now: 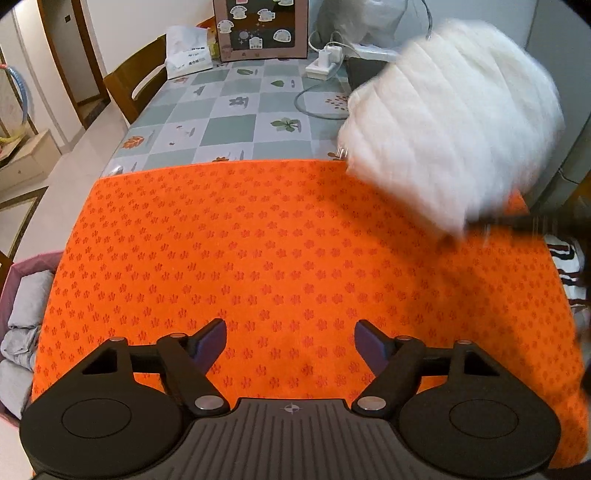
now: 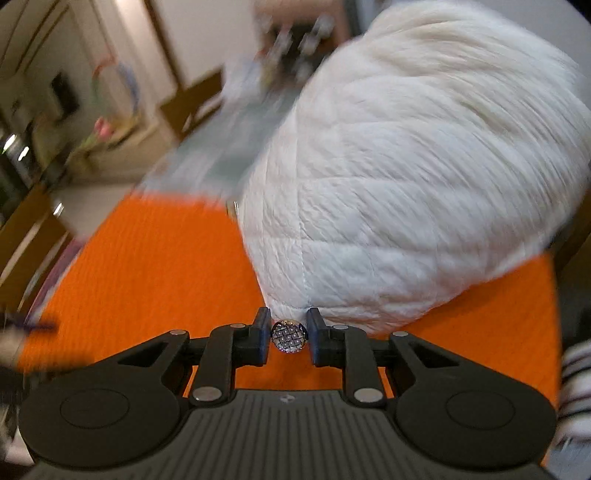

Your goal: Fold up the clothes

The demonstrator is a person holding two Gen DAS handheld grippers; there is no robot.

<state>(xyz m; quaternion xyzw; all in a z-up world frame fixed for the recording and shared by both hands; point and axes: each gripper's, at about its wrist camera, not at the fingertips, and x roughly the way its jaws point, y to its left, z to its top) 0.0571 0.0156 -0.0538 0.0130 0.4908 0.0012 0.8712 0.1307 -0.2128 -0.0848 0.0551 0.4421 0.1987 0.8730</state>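
Observation:
A white quilted fluffy garment [image 2: 399,177] hangs bunched above the orange mat [image 2: 147,266]. My right gripper [image 2: 289,328] is shut on the garment's edge, with a round patterned button [image 2: 289,335] between the fingers. In the left wrist view the same garment [image 1: 447,136] is blurred in the air at the upper right, over the far right corner of the mat [image 1: 258,251]. My left gripper [image 1: 290,341] is open and empty, low over the near edge of the mat.
The table beyond the mat has a checked cloth [image 1: 229,122], a power strip with a charger [image 1: 325,62], a cable, a picture board [image 1: 262,29] and a white bag [image 1: 186,51]. A wooden chair [image 1: 133,85] stands at the left. A pink basket with grey clothes [image 1: 18,325] sits low left.

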